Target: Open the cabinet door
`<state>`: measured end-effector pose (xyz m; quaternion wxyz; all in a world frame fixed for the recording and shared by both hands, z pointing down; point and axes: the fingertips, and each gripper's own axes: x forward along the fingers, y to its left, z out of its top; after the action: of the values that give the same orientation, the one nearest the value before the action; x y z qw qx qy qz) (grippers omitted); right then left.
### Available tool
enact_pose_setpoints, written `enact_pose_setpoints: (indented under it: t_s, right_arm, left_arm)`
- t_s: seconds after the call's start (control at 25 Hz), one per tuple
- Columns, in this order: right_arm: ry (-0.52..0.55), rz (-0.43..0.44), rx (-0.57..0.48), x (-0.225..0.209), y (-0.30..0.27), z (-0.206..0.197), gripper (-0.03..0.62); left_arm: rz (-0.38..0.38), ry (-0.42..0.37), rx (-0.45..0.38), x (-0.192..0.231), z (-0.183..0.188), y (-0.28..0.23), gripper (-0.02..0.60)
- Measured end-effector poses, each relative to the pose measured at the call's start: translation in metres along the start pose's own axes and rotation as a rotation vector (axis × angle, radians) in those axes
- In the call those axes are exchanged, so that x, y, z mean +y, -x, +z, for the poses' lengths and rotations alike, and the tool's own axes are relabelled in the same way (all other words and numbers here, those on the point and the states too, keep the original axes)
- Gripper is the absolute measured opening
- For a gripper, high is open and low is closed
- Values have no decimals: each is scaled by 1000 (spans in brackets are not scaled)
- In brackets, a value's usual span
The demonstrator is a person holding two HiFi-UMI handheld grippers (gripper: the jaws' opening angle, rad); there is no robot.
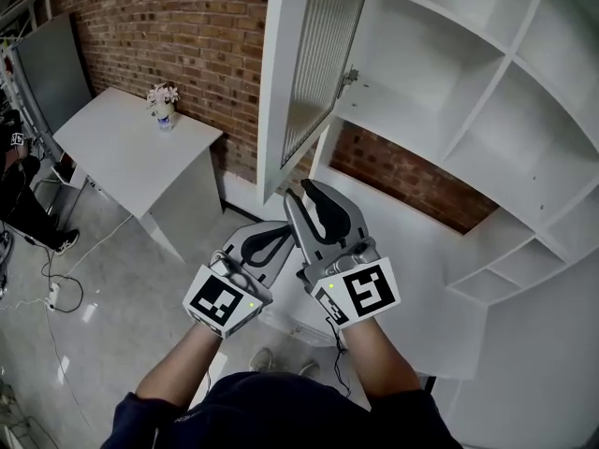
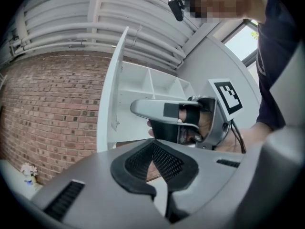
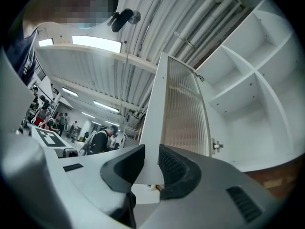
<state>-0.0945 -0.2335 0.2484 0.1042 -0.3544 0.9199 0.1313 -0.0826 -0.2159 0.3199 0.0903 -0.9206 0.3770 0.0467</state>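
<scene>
Right gripper view shows the right gripper clamped on the white frame edge of the ribbed-glass cabinet door, which stands swung out from the white shelves; left gripper hangs alongside, jaws together, empty

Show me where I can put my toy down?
The white cabinet shelves beside the open door are bare. The white table is bare too, apart from the flower vase at its far corner. It is crowded at the door's lower edge, where the right gripper clamps it and the left gripper hangs beside.
</scene>
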Motion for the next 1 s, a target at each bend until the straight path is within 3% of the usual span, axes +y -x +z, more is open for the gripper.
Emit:
enact_pose_setpoints:
  t_s: [0.6, 1.0]
  right_arm:
    - [-76, -196, 64, -83, 126, -8, 34]
    - [-88, -235, 75, -105, 156, -13, 29]
  left_arm:
    - [-147, 21, -10, -73, -3, -76, 8]
    - [-189, 3, -9, -97, -4, -106, 8]
